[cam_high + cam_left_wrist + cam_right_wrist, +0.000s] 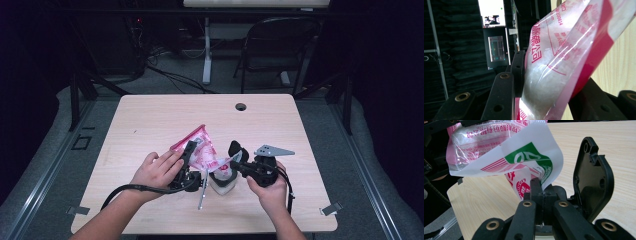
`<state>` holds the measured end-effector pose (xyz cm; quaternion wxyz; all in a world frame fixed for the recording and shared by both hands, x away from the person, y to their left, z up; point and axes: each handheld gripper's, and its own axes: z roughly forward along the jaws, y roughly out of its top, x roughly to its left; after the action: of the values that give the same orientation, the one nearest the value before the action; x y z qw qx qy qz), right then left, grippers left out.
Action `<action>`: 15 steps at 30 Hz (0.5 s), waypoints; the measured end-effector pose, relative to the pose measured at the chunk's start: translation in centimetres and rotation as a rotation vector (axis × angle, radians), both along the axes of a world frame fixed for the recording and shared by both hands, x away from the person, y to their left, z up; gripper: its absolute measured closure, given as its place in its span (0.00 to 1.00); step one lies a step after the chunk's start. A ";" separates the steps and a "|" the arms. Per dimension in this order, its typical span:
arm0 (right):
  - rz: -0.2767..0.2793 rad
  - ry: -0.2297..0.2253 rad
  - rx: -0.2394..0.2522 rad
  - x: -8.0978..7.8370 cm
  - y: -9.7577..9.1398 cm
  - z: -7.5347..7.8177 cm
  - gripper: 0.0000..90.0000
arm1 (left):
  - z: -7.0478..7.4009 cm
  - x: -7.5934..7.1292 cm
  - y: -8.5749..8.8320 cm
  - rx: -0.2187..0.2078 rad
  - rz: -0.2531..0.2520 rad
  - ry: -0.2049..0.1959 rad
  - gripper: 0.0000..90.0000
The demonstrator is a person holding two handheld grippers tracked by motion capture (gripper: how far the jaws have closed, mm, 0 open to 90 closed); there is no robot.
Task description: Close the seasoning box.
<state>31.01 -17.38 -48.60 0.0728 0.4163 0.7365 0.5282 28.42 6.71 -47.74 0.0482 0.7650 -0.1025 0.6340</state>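
the red-and-clear bag [198,148] of white crystals is tilted over a small clear container [223,181], likely to pour. the left gripper [191,150] clamps the bag's full body, jaws partway closed on it; the right gripper [542,192], jaws shut tight, pinches the bag's lower corner just above that container, steadying it.

This looks like a lab or recording studio. A bare light-wood table [210,115] with a cable hole [241,106] stands on grey carpet [165,82], closed in by black curtains [454,37]. Beyond its far edge are a folding chair [277,47], loose cables [165,70] and a desk leg [206,50]. Lit monitors [496,47] glow against the dark drapes.
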 end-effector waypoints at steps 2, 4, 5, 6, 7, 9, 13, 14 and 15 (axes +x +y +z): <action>0.000 0.000 0.000 0.0 0.0 0.0 1.00 | 0.0 0.0 0.0 -0.004 0.000 0.001 0.76; 0.001 0.000 -0.002 0.0 0.0 0.0 1.00 | 0.0 0.0 0.0 -0.002 0.001 0.002 0.76; 0.001 -0.001 0.001 0.0 0.0 -0.1 1.00 | 0.0 -0.1 0.0 -0.002 0.001 0.002 0.76; 0.003 0.003 -0.003 0.0 0.0 -0.1 1.00 | 0.0 -0.1 0.0 0.004 -0.005 -0.010 0.76; 0.007 0.003 -0.007 0.0 0.0 -0.1 1.00 | 0.0 -0.1 0.0 0.005 -0.006 -0.010 0.76; 0.007 0.002 -0.008 0.0 0.0 -0.1 1.00 | 0.0 -0.1 0.0 0.001 0.000 0.000 0.76; 0.006 0.002 -0.008 0.0 -0.1 0.0 1.00 | 0.0 -0.1 0.0 0.006 -0.008 -0.009 0.76; 0.002 0.000 -0.003 0.0 0.0 -0.1 1.00 | 0.0 -0.1 0.0 0.005 -0.008 -0.009 0.76; 0.003 0.002 -0.007 0.1 0.0 -0.1 1.00 | 0.0 -0.1 0.0 0.005 -0.009 -0.008 0.76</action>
<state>31.06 -17.40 -48.67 0.0727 0.4154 0.7389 0.5255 28.36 6.71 -47.74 0.0486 0.7623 -0.1076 0.6364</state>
